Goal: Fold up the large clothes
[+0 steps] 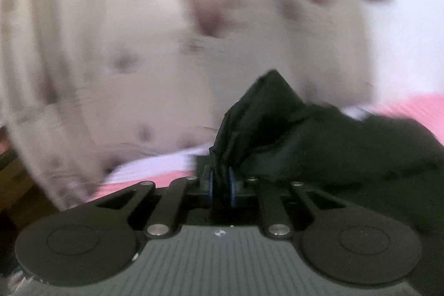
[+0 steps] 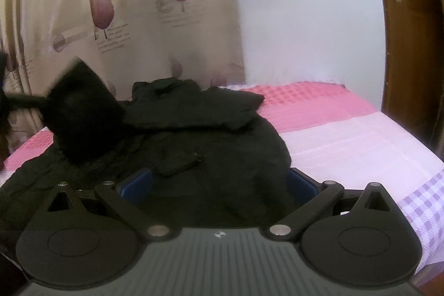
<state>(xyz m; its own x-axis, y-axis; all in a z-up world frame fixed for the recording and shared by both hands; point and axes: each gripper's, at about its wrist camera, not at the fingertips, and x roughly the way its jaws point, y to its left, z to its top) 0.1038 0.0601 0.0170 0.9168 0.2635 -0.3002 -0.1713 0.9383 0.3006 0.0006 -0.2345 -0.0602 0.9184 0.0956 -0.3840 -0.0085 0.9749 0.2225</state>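
The black jacket point(image 2: 211, 129) on the bed point(image 2: 347, 146) looks soft, bulky and limp – left tongs point(image 1: 222, 185) pinch its edge at 12 o'clock, right tongs point(image 2: 219, 185) stand wide and empty.

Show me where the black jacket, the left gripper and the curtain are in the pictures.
black jacket point(image 2: 211, 146): right wrist view, middle of its body on the bed.
left gripper point(image 1: 221, 185): left wrist view, between its fingertips, closed on a jacket fold.
curtain point(image 2: 116, 18): right wrist view, printed panel.
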